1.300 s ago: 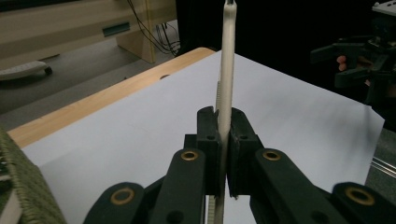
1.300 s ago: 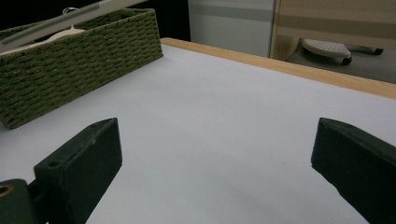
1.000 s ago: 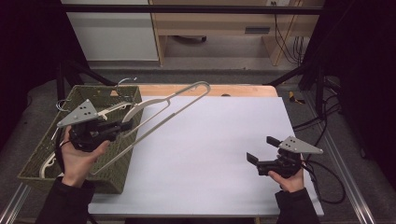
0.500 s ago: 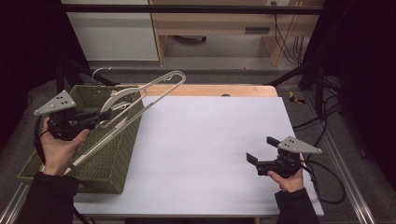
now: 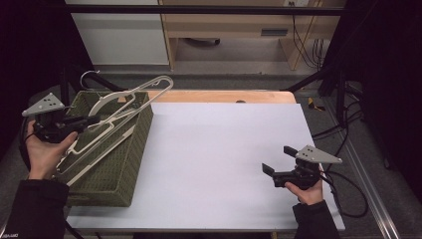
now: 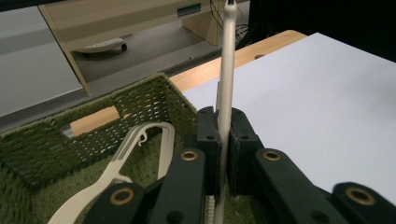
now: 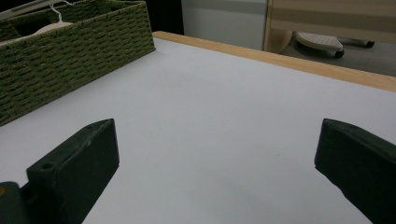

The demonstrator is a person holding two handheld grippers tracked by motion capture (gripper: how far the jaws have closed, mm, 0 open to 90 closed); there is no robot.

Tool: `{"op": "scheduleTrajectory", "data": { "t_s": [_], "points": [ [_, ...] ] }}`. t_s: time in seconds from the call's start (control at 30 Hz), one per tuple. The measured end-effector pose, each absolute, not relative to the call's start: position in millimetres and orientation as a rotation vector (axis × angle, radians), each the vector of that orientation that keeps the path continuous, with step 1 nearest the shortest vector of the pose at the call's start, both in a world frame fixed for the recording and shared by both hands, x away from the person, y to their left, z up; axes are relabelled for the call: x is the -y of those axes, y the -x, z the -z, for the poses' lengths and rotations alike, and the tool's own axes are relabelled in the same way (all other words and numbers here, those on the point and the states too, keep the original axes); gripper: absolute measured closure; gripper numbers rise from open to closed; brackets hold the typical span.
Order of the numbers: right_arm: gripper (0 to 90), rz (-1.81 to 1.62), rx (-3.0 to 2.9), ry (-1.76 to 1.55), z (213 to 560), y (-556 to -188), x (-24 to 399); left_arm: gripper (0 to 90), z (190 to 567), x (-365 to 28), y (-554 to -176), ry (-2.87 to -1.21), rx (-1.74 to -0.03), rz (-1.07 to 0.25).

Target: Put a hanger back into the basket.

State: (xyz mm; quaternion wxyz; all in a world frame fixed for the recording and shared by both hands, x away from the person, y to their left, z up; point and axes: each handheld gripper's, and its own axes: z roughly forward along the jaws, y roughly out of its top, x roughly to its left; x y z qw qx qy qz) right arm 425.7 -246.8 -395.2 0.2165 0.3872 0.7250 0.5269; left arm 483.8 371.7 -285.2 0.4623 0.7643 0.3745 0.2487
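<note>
- Work in hand looks like putting the held hanger into the wicker basket. My read: roughly mid-way, since it is lifted and over the basket but not yet released.
- Nearest the person, right gripper sits low over the white table top, at its near right. Jaws spread wide with nothing between them, so it looks idle.
- Left gripper is over the basket's left side, jaws pressed onto one thin bar of the held hanger. The hanger runs from the grip up and away to the basket's far right corner, tilted, with its far end above the rim.
- A second hanger already lies flat inside the basket, so at least one is stowed.
- Left to do, as I judge it: lower the held one into the basket, then open the jaws. Risk: the long far end may catch on the rim.
- View differences, near to far:
  - Left gripper view gives the pinch itself: the bar is squeezed between both pads, no gap. It also shows the second hanger's hook end on the basket floor just beside the jaws. The high view can't resolve that contact.
  - Right gripper view confirms the empty open jaws and shows the basket's woven side wall from table level, with a hanger top and wire hook peeking over the rim.
  - High view gives the overall layout: both hands, the hanger's full length, and the basket's place at the table's left edge.
</note>
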Motion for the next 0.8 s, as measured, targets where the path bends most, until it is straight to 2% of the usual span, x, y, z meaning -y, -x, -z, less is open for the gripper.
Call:
{"op": "scheduleTrajectory", "data": {
  "t_s": [0.8],
  "points": [
    [0.5, -1.452, -2.019, -1.067, 396.4, -426.6, 245.4, 85.0, 314.2, -431.1, -485.6, -1.900, -1.070, -0.673]
  ]
}}
